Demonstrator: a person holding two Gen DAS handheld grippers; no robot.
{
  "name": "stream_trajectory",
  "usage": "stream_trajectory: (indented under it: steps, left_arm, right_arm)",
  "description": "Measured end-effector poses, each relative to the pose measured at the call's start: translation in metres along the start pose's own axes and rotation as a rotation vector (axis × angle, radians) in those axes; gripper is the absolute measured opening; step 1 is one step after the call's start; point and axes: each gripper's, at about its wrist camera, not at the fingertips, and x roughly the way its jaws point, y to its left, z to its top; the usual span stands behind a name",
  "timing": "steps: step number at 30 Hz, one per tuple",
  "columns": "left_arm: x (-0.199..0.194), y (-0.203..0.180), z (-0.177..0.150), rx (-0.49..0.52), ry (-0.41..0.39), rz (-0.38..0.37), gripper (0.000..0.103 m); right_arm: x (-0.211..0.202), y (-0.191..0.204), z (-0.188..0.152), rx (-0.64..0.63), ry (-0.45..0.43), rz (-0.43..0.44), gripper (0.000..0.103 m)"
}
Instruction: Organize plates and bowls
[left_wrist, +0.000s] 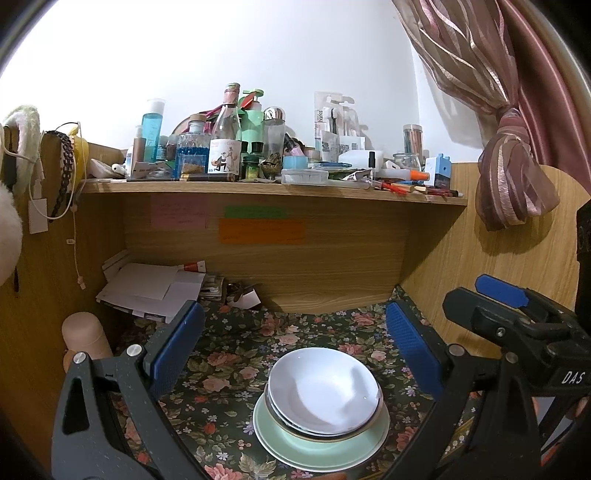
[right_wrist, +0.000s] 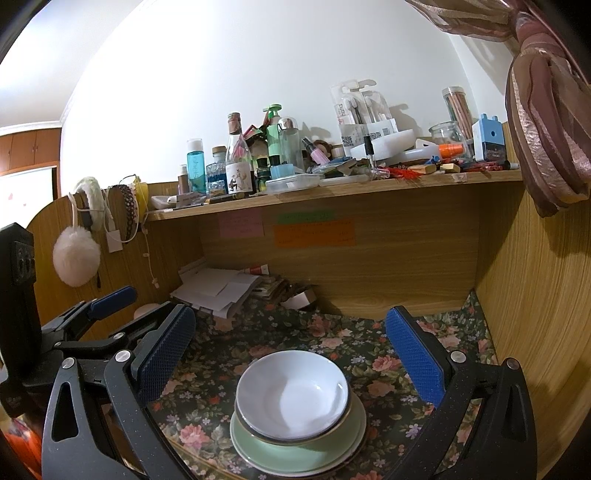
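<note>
White bowls (left_wrist: 325, 391) with a thin dark rim sit nested, one inside another, on stacked pale green plates (left_wrist: 291, 441) on the floral tablecloth (left_wrist: 221, 373). The same bowl stack (right_wrist: 293, 395) and green plates (right_wrist: 258, 446) lie low in the right wrist view. My left gripper (left_wrist: 295, 350) is open above and behind the stack, its blue pads (left_wrist: 177, 350) wide apart and holding nothing. My right gripper (right_wrist: 291, 350) is open too, empty, hovering over the same stack. The right gripper shows at the right edge (left_wrist: 517, 325) of the left wrist view.
A wooden shelf (left_wrist: 273, 192) crowded with bottles, jars and stationery overhangs the desk. Papers (left_wrist: 147, 288) lie piled at the back left, beside a beige cylinder (left_wrist: 83, 339). Wooden side panels close in left and right. A tied curtain (left_wrist: 509, 170) hangs at right.
</note>
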Motion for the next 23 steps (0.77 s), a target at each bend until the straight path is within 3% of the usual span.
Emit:
stream_trajectory:
  steps: [23]
  left_arm:
    - [0.0070,0.0022,-0.0021,-0.011,0.011,-0.001,0.100]
  right_arm:
    - [0.0057,-0.0045,-0.0028,0.009,0.013,-0.013,0.103]
